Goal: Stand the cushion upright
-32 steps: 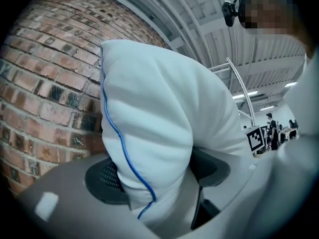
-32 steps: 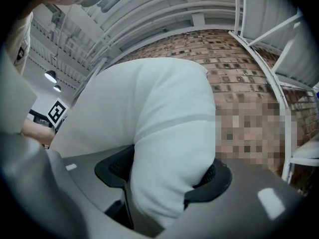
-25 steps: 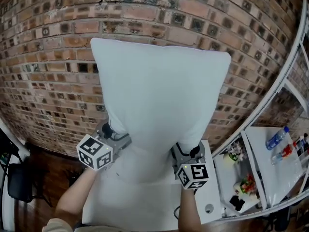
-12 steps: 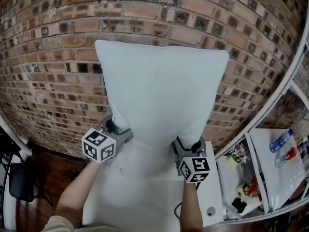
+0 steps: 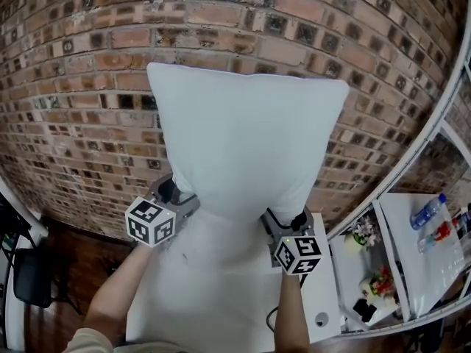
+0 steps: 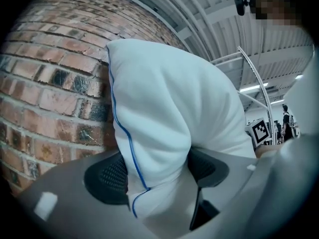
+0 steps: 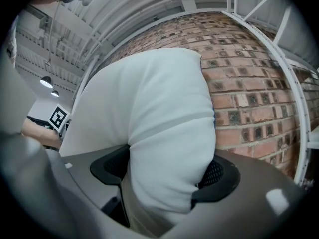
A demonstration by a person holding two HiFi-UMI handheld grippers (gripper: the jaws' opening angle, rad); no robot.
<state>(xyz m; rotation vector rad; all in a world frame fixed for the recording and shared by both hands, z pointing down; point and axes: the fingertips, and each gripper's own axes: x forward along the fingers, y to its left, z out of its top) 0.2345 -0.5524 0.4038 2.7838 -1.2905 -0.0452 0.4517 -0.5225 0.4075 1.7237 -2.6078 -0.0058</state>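
Brick wall (image 5: 73,87) behind cushion (image 5: 246,145), corners pinched in left gripper (image 6: 157,172) and right gripper (image 7: 167,172), right jaws just widening.

I count one cushion (image 5: 246,142) and two grippers on it: my left gripper (image 5: 174,194) and my right gripper (image 5: 284,223), whose jaws have just been opening with the cushion between them. Each gripper carries one marker cube, so two in all, the left cube (image 5: 150,222) and the right cube (image 5: 299,254), and behind them are my two forearms (image 5: 118,293). There is one brick wall (image 5: 73,87), one white table (image 5: 221,300), one pot of flowers (image 5: 360,232) and two bottles I can count for certain, a bluish bottle (image 5: 425,212) and a red bottle (image 5: 440,235).
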